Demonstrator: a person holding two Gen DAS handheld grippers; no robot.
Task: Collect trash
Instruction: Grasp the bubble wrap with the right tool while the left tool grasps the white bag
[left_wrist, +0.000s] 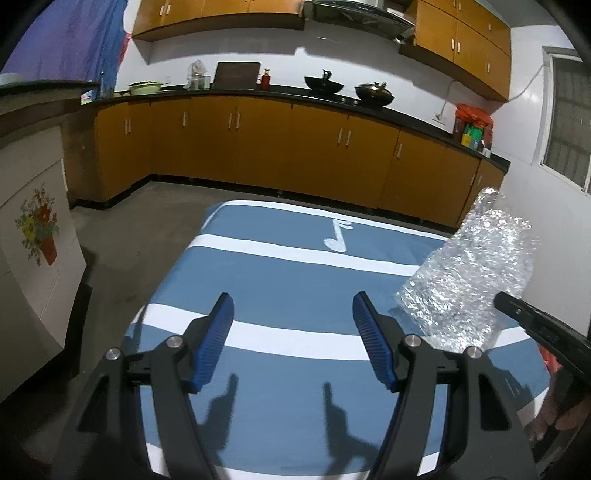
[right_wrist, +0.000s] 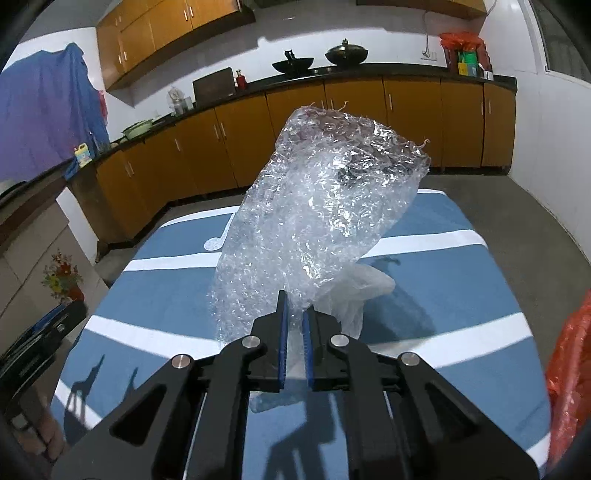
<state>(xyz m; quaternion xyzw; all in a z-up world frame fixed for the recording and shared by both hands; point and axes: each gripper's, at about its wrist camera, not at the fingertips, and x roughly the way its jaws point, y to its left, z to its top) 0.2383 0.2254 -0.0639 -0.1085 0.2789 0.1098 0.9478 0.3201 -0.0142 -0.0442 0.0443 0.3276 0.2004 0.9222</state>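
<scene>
Over the striped cloth (right_wrist: 461, 306), my right tongs (right_wrist: 295, 325) pinch the bubble wrap (right_wrist: 317, 206); left tongs (left_wrist: 293, 332) gape empty; that thin grip could slip.

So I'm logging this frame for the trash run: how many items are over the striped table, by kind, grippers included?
Grippers: 2, left gripper and right gripper
Bubble wrap sheet: 1
Thin clear plastic bag: 1
Red plastic bag at the table's edge: 1
Total: 5

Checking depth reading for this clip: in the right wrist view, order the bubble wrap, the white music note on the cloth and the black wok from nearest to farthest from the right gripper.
1. Bubble wrap, pinched in the right gripper fingers.
2. Music note, on the cloth, left of the wrap.
3. Black wok, on the far counter.
</scene>
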